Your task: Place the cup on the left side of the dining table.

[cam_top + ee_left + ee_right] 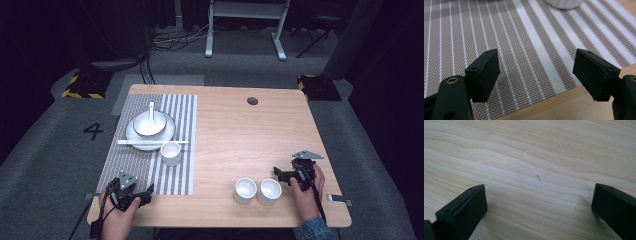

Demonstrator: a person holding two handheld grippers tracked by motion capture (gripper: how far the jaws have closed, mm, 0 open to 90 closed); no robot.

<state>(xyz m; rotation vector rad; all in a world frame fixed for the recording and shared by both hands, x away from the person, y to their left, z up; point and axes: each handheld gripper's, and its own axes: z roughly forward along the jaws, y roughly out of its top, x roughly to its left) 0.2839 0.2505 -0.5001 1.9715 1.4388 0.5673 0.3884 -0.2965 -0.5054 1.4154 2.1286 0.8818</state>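
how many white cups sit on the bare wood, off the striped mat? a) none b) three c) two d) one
c: two white cups stand side by side on the bare table near the right gripper, while a third cup sits on the striped mat.

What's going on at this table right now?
A person holds a two-jaw gripper in each hand over a wooden table. The left gripper hangs open over the near edge of a striped placemat, which carries a plate with a bowl and spoon, chopsticks and a white cup. The right gripper, also open and empty, sits just right of two white cups on the bare wood.
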